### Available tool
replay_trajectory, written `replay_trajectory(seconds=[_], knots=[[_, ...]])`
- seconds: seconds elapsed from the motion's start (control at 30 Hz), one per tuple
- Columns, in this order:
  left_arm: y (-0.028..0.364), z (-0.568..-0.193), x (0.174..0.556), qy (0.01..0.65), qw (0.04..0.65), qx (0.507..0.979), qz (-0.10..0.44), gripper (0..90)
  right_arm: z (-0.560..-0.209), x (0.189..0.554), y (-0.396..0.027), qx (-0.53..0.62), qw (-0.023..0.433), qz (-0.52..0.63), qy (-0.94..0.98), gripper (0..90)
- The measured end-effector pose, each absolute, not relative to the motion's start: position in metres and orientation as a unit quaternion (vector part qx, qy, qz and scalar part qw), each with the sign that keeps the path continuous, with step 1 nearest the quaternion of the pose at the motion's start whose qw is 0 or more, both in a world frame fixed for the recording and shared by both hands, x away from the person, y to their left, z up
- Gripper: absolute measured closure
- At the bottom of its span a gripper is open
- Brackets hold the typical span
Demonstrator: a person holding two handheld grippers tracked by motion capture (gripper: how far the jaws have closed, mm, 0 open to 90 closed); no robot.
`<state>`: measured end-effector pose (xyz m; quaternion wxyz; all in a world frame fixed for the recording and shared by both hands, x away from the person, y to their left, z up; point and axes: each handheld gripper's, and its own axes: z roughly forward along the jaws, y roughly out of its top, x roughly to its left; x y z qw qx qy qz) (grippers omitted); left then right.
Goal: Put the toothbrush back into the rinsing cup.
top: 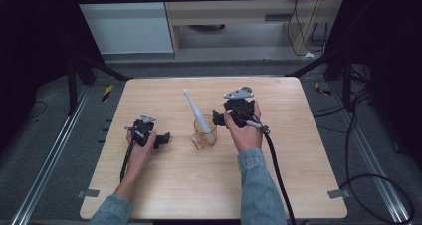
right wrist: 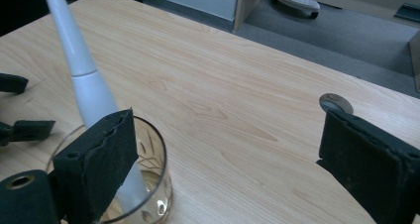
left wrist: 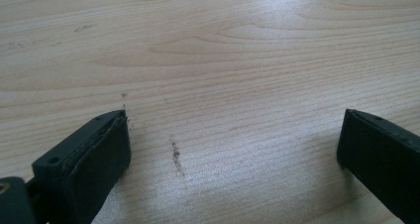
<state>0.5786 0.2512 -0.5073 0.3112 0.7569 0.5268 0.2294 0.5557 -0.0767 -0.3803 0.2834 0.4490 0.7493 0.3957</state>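
The surface [top: 199,185] is a pale wood-grain top, bare apart from one item near its middle and the two tools you hold over it. Your right hand-held gripper [top: 234,113] sits just beside the glass [top: 205,134], on its right, and its jaws stand released and wide apart; in the right gripper view one jaw overlaps the glass's near rim while the other is well clear over bare wood, so nothing is grasped. This placement suggests the glass is either about to be approached or has just been let go; which of the two cannot be determined. Your left hand-held gripper [top: 149,134] rests low on the surface to the left of the glass and apart from it, jaws likewise released, with only wood grain and a few dark specks [left wrist: 176,157] between them in the left gripper view. Judge this as a parked position that keeps the left tool out of the working area. The glass is a short, clear tumbler with an amber tint and a cut leaf-like pattern on its wall, standing upright. A white toothbrush-like wand [top: 195,110] stands in it, thick end down inside the glass, tapering to a slim neck that leans up and away toward the left. The leaning wand probably makes the glass easy to tip, so contact it low.
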Motion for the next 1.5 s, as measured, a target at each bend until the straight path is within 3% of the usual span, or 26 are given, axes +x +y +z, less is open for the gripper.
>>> replay_trajectory(seconds=[0.7,1.5], knots=[[0.251,-0.507,0.579,0.527,0.311,0.757,0.229,0.0,-0.393,0.556,-0.132,0.494,0.302,0.38,0.722,8.3],[0.251,-0.507,0.579,0.526,0.311,0.757,0.229,0.0,-0.439,0.558,-0.172,0.537,0.293,0.322,0.723,9.4]])
